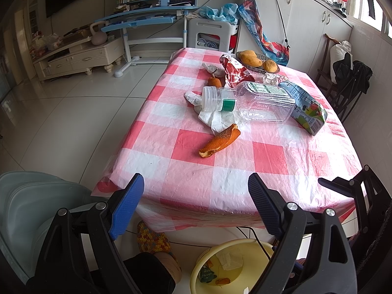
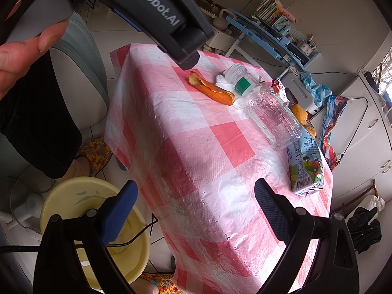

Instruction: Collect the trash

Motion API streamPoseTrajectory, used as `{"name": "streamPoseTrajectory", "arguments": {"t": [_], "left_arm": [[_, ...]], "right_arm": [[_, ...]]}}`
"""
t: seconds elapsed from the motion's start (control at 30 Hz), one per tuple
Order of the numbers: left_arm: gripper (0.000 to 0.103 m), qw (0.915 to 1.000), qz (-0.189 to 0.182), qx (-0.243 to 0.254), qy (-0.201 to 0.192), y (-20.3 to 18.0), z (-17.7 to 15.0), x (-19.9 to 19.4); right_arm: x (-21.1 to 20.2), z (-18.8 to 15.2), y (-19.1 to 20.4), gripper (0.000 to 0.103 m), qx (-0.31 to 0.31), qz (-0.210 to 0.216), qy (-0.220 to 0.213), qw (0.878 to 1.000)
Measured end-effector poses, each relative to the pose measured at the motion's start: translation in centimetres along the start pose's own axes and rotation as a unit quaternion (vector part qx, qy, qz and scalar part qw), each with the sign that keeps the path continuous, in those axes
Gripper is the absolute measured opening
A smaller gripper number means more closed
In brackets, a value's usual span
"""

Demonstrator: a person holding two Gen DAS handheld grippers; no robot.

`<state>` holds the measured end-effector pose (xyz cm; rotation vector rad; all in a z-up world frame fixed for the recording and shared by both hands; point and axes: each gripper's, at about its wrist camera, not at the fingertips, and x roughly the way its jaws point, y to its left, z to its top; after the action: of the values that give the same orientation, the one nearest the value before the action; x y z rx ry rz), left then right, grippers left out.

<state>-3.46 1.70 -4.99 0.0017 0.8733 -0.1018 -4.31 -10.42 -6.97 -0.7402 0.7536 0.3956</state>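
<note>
Trash lies on a red-and-white checked table (image 1: 245,171): an orange peel (image 1: 219,141) nearest me, a clear plastic bottle (image 1: 250,100) on its side, crumpled white tissue (image 1: 213,118), a milk carton (image 1: 306,107), a red snack wrapper (image 1: 236,72). My left gripper (image 1: 196,191) is open and empty at the table's near edge. My right gripper (image 2: 196,196) is open and empty over the table's front corner; the peel (image 2: 210,89), bottle (image 2: 269,110) and carton (image 2: 306,169) lie beyond it. A yellow basin (image 1: 232,267) on the floor holds some trash; it also shows in the right wrist view (image 2: 73,196).
A dish with mangoes (image 1: 257,60) stands at the table's far end. A grey chair (image 1: 36,208) is at the left. The left gripper's body (image 2: 152,9) and a hand (image 2: 22,56) fill the upper left of the right wrist view. A cable (image 2: 137,235) crosses the basin.
</note>
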Motion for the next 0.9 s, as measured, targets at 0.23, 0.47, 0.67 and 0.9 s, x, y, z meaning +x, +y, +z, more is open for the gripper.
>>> {"name": "streamPoseTrajectory", "arguments": {"t": [0.23,0.47,0.67,0.9], "left_arm": [[0.083,0.9997,-0.002,-0.024,0.004,0.8,0.0,0.3],[0.083,0.9982,-0.024,-0.053,0.008,1.9,0.0,0.8],[0.083,0.9992,-0.02,-0.034,0.01,1.2,1.3,1.4],[0.083,0.9975,-0.015,0.064,0.025,-1.9,4.1,3.9]], "right_arm": [[-0.1,-0.1,-0.2,0.092,0.004,-0.003,-0.002,1.0],[-0.5,-0.3,-0.9,0.092,0.014,-0.02,-0.003,1.0],[-1.0,-0.2,-1.5,0.092,0.025,-0.019,-0.01,0.999],[-1.3,0.3,-2.2,0.092,0.039,-0.015,-0.02,0.999]]}}
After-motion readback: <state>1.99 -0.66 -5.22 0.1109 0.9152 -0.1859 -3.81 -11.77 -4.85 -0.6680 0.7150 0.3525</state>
